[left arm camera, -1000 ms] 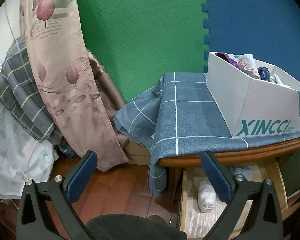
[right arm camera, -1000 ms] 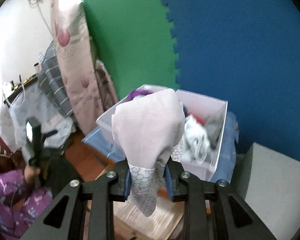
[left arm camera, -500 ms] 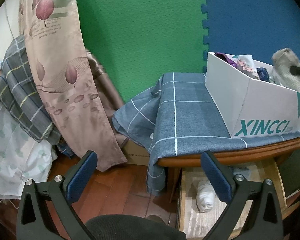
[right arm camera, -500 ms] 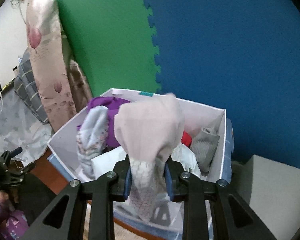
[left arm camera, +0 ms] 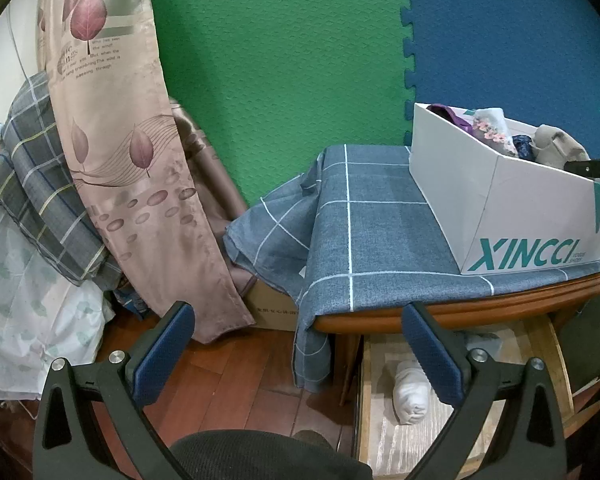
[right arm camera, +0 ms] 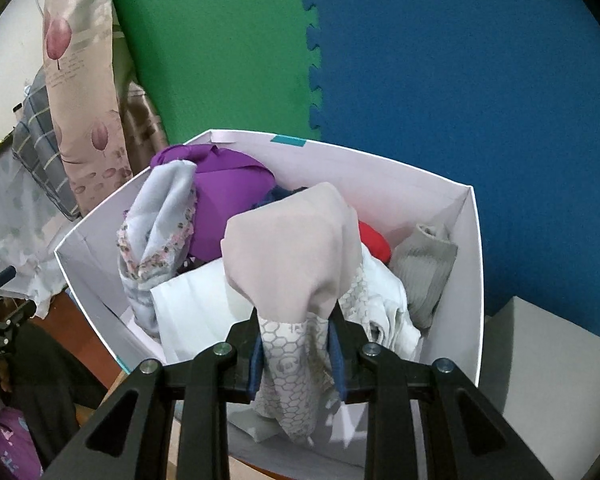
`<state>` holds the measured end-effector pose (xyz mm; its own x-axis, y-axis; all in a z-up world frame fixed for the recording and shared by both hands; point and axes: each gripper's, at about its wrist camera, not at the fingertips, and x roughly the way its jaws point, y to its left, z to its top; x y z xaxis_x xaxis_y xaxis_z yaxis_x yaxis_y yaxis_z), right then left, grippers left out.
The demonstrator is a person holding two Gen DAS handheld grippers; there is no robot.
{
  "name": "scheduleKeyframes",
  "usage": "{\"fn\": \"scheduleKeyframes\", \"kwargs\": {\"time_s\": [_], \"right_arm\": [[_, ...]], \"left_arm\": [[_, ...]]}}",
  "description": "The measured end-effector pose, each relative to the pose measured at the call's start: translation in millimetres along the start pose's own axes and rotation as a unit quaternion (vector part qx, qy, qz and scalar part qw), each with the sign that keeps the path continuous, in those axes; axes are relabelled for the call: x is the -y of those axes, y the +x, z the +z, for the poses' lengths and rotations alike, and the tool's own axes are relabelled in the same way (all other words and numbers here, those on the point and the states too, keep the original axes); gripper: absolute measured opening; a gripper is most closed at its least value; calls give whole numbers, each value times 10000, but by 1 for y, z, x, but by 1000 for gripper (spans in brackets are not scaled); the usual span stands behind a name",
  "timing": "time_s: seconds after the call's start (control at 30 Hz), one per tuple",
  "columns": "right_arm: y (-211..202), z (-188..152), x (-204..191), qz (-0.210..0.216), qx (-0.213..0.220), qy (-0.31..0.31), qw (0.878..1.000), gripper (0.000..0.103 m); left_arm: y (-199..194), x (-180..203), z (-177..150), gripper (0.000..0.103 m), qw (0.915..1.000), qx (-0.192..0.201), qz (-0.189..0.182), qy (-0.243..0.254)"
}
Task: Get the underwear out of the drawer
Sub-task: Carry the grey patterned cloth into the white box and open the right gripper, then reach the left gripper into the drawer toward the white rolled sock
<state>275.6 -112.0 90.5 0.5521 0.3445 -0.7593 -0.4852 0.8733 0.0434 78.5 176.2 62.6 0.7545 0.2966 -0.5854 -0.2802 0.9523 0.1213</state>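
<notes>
My right gripper (right arm camera: 296, 344) is shut on a pale pink underwear (right arm camera: 296, 256) with a honeycomb-print band, held over the open white box (right arm camera: 470, 264). The same underwear shows in the left wrist view (left arm camera: 556, 148) above the box (left arm camera: 532, 216). The box holds several garments: purple (right arm camera: 228, 204), floral grey (right arm camera: 160, 240), white (right arm camera: 196, 304), grey (right arm camera: 424, 268), red (right arm camera: 374, 238). My left gripper (left arm camera: 300, 356) is open and empty, low in front of the table. The wooden drawer (left arm camera: 548, 344) is pulled open and holds a rolled white garment (left arm camera: 410, 394).
The box stands on a table with a blue checked cloth (left arm camera: 364, 240). Green and blue foam mats (left arm camera: 280, 80) cover the wall. A beige leaf curtain (left arm camera: 116, 152) and plaid bedding (left arm camera: 40, 208) are at the left. A grey block (right arm camera: 548, 380) is right of the box.
My right gripper has carried the pink underwear forward and down until it is over the box. My left gripper has stayed almost still.
</notes>
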Motion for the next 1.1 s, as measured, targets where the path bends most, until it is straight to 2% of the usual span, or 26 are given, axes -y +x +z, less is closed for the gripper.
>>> {"fn": "scheduleKeyframes", "kwargs": {"time_s": [0.27,0.4,0.47,0.6,0.67,0.73,0.77,0.83,0.97,1.03,1.1], "right_arm": [[-5,-9,4,84,14,87,9999,30],[-19,-14,5,-46,253,99,9996,47],[-36,-21,6,-30,558,163,9983,47],[-80,-51,7,1,1129,290,9932,47],[-97,-72,10,-191,1232,299,9918,49],[-109,-95,18,-456,1215,321,9910,56],[-113,-108,25,-586,1168,368,9907,56],[-116,-137,45,-757,990,658,9900,57],[-111,-181,83,-798,724,1496,9829,57],[-111,-194,94,-734,708,1840,9776,57],[-118,-195,92,-761,886,1825,9762,57]], "left_arm": [[0,0,0,102,10000,4,4,16],[0,0,0,102,10000,-10,28,52],[0,1,1,102,10000,-16,39,72],[0,1,0,102,9999,-28,49,94],[-1,1,0,102,9999,-26,55,130],[0,2,0,102,9998,-30,42,179],[0,3,0,102,9998,-30,2,221],[-1,7,-1,102,9994,-20,-104,341],[-2,27,-5,102,9956,-105,-408,835],[0,44,-10,102,9900,-268,-633,1229],[3,66,-19,102,9805,-493,-808,1721]]}}
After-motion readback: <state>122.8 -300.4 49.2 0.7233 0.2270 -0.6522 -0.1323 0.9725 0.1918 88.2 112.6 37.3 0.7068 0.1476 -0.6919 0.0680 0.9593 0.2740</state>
